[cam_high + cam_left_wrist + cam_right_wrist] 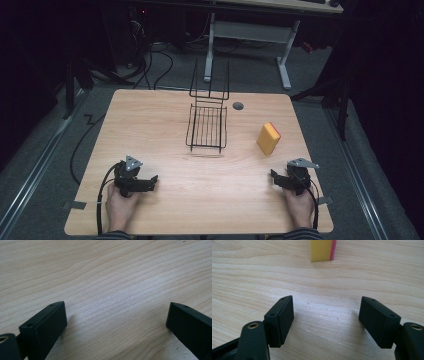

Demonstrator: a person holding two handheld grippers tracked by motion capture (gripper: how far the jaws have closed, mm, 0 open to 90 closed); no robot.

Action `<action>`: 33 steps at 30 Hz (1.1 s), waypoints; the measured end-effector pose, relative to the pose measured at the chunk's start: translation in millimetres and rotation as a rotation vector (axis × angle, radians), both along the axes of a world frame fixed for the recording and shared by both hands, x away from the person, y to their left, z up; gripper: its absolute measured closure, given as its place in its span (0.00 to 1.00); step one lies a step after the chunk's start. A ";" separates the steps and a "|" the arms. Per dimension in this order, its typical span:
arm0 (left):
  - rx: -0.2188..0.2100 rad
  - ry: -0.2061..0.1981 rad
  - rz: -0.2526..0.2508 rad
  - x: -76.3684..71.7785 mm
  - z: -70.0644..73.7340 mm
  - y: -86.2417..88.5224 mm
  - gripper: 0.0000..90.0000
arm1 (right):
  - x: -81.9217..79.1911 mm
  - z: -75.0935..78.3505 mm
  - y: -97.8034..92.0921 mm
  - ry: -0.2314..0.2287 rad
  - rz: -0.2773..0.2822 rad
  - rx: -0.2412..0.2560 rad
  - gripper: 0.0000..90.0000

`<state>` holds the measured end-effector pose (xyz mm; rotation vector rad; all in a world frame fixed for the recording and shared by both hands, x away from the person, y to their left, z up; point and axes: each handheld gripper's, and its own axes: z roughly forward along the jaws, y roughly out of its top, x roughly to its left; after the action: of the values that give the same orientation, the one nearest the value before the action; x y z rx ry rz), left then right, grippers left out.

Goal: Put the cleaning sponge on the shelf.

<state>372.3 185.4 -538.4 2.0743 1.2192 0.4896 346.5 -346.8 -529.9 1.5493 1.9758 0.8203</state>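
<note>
A yellow sponge (268, 138) with a pink edge stands on the right half of the wooden table (165, 130). Its lower end, the sponge (322, 250), shows at the top of the right gripper view. A black wire rack (207, 125) sits at the table's middle back. My left gripper (151, 182) rests near the front left edge, held by a hand, and is open over bare wood (115, 315). My right gripper (275, 176) rests near the front right, below the sponge and apart from it, also open with nothing between the jaws (325, 320).
A round dark cable hole (238, 106) lies just right of the rack's upright back. Beyond the table stand a white desk frame (247, 35) and floor cables. Bare wood stretches between the two grippers and in front of the rack.
</note>
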 end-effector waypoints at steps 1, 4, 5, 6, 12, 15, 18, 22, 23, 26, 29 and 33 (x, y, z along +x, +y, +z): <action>0.000 -0.001 -0.001 -0.2 0.0 0.0 0.05 | 0.0 0.0 0.0 0.000 0.000 0.000 0.32; -0.001 -0.001 -0.002 -0.4 0.1 0.1 0.05 | -0.2 0.1 0.2 0.001 -0.001 0.002 0.32; -0.001 0.000 -0.005 -0.4 0.2 0.2 0.05 | -0.2 0.1 0.2 0.001 -0.001 0.002 0.32; -0.001 0.000 -0.005 -0.4 0.2 0.2 0.06 | -0.2 0.1 0.2 0.001 -0.001 0.002 0.32; -0.004 -0.003 -0.019 1.1 0.5 0.4 0.07 | -0.2 0.1 0.3 0.001 0.000 0.003 0.32; -0.006 -0.006 -0.026 2.7 0.3 -0.2 0.07 | -0.1 0.1 0.3 0.001 -0.001 0.003 0.32; -0.006 -0.006 -0.026 2.7 0.3 -0.2 0.07 | 0.0 0.0 0.1 -0.002 0.001 0.001 0.32; -0.005 -0.012 -0.025 3.1 0.6 0.8 0.10 | 0.1 0.0 0.0 -0.001 -0.001 0.001 0.32; -0.007 -0.013 -0.019 2.8 0.6 1.1 0.11 | -0.1 0.1 0.5 0.001 -0.006 0.003 0.32; -0.007 -0.017 -0.010 2.1 0.8 1.1 0.13 | -0.2 -0.1 0.8 -0.003 0.000 0.000 0.31; -0.010 -0.020 -0.009 0.8 0.9 1.3 0.15 | -0.3 -0.2 0.8 -0.001 0.011 -0.002 0.29; -0.012 -0.021 -0.007 0.6 0.9 1.5 0.16 | -1.2 0.3 1.1 0.009 0.025 -0.004 0.26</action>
<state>372.9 186.8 -537.4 2.0581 1.1992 0.4985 345.4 -345.6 -529.6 1.5317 2.0060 0.8207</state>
